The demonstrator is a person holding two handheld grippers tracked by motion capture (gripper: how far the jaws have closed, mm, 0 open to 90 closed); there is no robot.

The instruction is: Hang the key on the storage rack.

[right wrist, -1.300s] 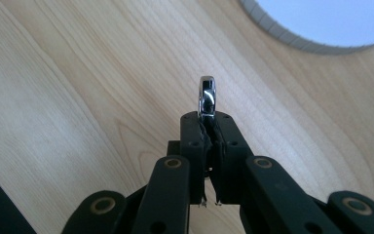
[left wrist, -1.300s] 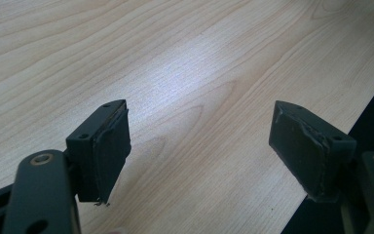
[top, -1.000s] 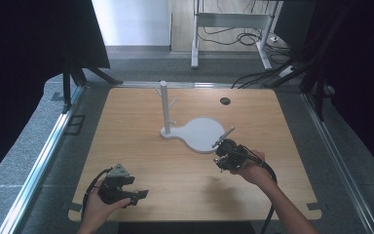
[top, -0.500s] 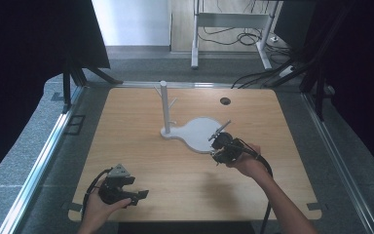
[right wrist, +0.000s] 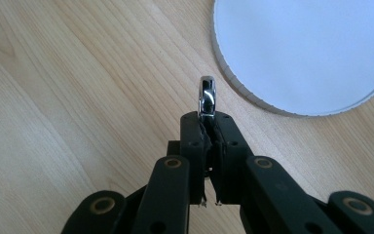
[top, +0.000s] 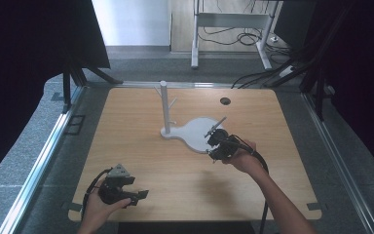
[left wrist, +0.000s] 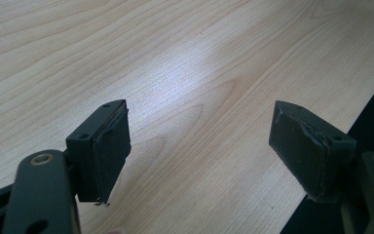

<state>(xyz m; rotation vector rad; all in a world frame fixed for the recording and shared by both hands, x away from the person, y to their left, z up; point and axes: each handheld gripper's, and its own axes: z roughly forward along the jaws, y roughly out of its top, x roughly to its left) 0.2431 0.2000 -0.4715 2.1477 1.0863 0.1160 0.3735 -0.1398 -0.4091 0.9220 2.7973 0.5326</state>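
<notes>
- A light wooden rectangular table (top: pixel 141 146) with visible grain is seen under both grippers; no brand, label or writing can be read on anything.
- A white flat stand base with a round plate end (top: pixel 197 134) lies near the middle of the table, and a white upright post with short pegs (top: pixel 164 105) rises from its narrow end.
- The left gripper (left wrist: pixel 199 146) is held low at the near left corner of the table; its two black padded jaws are spread wide apart, nothing is gripped, and bare wood is seen between them.
- The right gripper (right wrist: pixel 207 124) is held at the near right edge of the round plate end; its jaws are pressed together.
- A small shiny chrome metal piece (right wrist: pixel 207 97) is pinched at the right gripper's tips and sticks out above the wood, just beside the white round edge; in the high view a thin metal shaft is seen slanting up over the plate.
</notes>
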